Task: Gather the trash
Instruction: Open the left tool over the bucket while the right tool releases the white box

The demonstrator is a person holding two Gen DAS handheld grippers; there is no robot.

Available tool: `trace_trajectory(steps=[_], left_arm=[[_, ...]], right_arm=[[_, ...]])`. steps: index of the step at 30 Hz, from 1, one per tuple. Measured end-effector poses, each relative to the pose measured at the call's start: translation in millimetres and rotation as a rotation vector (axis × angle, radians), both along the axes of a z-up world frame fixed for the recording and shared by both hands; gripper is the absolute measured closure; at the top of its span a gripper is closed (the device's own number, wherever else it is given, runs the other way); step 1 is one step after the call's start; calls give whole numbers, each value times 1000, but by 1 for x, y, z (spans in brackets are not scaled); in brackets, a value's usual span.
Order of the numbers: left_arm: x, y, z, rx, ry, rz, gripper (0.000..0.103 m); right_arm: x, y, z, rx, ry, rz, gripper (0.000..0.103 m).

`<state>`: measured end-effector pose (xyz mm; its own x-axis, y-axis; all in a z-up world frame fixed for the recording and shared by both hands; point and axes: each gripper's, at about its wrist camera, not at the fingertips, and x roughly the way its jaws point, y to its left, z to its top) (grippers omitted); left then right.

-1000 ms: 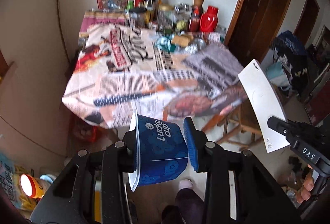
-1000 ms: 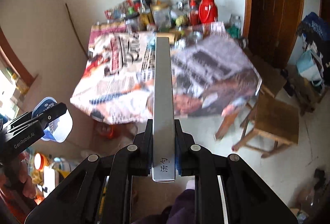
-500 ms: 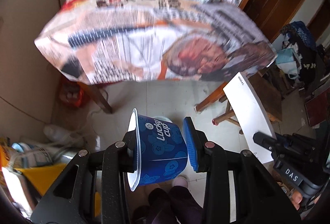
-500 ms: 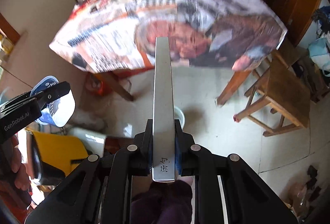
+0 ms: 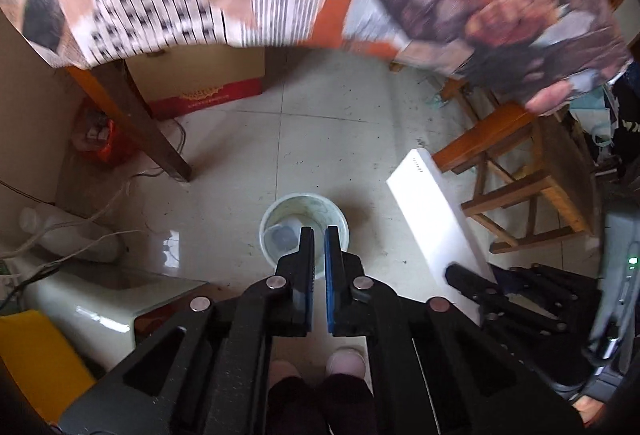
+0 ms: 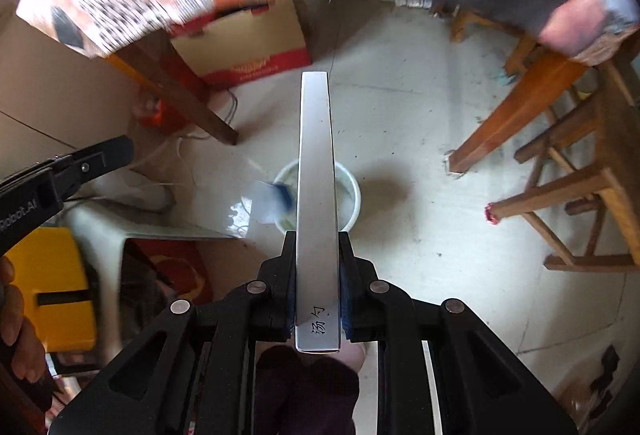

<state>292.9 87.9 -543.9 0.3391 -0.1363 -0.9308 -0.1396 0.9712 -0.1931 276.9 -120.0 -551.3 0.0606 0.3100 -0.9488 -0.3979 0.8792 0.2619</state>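
Below, the white bucket (image 5: 344,223) now holds the blue cup (image 5: 285,235), left gripper (image 5: 319,235) emptied.

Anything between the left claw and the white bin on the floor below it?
Nothing solid: in the right wrist view only a blurred blue cup is at the white bin. The left claw is shut, empty.

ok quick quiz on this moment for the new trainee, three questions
1. Fill in: the left gripper holds ___.
2. True or false: the right gripper is clamped on a long white box.
3. The blue cup is at: A) the left gripper, B) the white bin, C) the right gripper.

Key: 1 nothing; 2 true; 3 B.
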Motion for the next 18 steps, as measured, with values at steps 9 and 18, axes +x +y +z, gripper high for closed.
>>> trace_trajectory(steps=[9,18], left_arm=[[9,20,-81,34,74,57,83],[13,32,-99,47,89,50,61]], right_arm=[[14,33,-83,10,63,55,86],[25,41,-100,5,72,50,58]])
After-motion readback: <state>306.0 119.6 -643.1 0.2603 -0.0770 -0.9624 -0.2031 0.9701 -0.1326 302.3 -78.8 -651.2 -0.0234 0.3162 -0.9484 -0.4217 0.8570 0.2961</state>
